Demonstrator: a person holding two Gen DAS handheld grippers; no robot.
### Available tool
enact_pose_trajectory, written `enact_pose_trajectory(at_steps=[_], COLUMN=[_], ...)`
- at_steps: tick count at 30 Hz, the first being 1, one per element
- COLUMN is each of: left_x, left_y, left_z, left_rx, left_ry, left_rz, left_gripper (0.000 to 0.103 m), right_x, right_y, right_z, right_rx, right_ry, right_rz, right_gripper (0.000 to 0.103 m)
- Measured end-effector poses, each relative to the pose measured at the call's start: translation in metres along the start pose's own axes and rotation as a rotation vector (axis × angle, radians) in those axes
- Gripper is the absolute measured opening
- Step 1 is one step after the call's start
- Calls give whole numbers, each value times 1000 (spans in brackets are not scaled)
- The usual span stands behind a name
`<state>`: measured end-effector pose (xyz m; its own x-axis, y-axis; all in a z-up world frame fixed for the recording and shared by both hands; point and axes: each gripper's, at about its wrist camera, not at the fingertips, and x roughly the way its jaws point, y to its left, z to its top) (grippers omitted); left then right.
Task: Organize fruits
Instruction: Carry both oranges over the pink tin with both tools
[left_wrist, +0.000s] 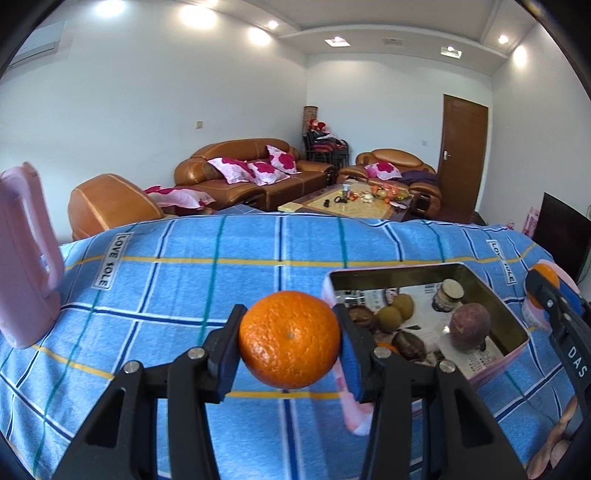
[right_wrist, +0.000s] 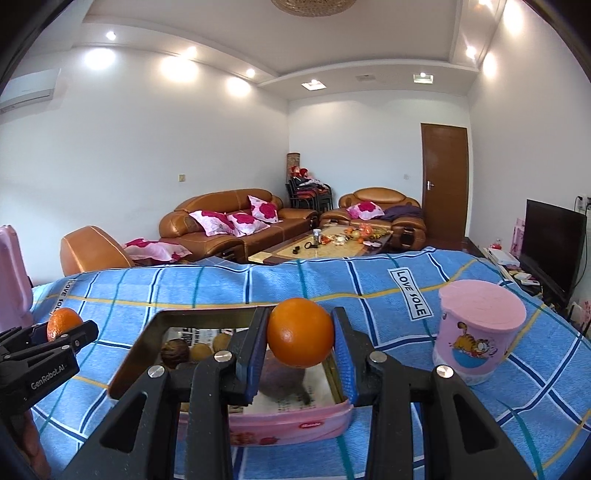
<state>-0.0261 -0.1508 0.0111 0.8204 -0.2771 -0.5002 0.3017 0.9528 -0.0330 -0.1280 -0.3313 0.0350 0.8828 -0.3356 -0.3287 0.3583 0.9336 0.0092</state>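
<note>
Nearest the left wrist lens, the left hand-held gripper (left_wrist: 290, 339) holds a mandarin (left_wrist: 289, 339) between its two blue pads, the black fingers pressing on either side of the fruit. The mandarin hangs above the blue checked cloth (left_wrist: 184, 280) that covers the surface, just left of the open tin box (left_wrist: 480, 291). The left finger covers the box's near left corner, so that part of its contents cannot be seen.

In the right wrist view, the right hand-held gripper (right_wrist: 301, 338) is closed on a smoother orange (right_wrist: 300, 338), held directly above the tin box (right_wrist: 147, 339). The orange and the fingers hide most of the box's middle; a dark purplish fruit (right_wrist: 280, 380) beneath is blurred and hard to identify.

From the left wrist view the box interior shows more: two brownish-green kiwis (left_wrist: 397, 312), a dark round fruit (left_wrist: 360, 315) half behind the finger, another dark fruit (left_wrist: 408, 345) near the front, a purple wrinkled fruit (left_wrist: 471, 326) and a small jar (left_wrist: 447, 295) at the back. The printed paper lining the box is too small to read.

Right of the box stands a pink lidded cup (right_wrist: 480, 332) with a cartoon cat. Far left of the box, a pink case (left_wrist: 26, 258) is cut off by the frame edge. Part of a person's hand (left_wrist: 557, 443) shows at the lower right corner of the left wrist view, mostly hidden by the lens rim.
</note>
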Motion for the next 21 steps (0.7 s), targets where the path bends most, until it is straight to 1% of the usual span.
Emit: enact_pose_trajectory(at_steps=[4, 9, 13, 16, 19, 21], left_x=[6, 16, 24, 31, 36, 38], left_y=[-18, -37, -48, -56, -62, -66], left_z=[5, 10, 10, 10, 12, 15], left_rx=[9, -1, 7, 22, 21, 32], left_ry=[12, 35, 48, 65, 81, 84], left_rz=[-32, -62, -71, -75, -92, -93], left_gripper=[48, 48, 48, 48, 48, 48], right_x=[7, 19, 24, 32, 30, 31], right_y=[5, 8, 3, -6, -22, -27], right_z=[8, 21, 16, 13, 19, 23], right_rx=[-49, -53, -23, 12, 92, 104], right_ry=[8, 4, -22, 24, 48, 57], right_rz=[-4, 11, 2, 20, 33, 49], right_gripper=[36, 36, 36, 36, 36, 36])
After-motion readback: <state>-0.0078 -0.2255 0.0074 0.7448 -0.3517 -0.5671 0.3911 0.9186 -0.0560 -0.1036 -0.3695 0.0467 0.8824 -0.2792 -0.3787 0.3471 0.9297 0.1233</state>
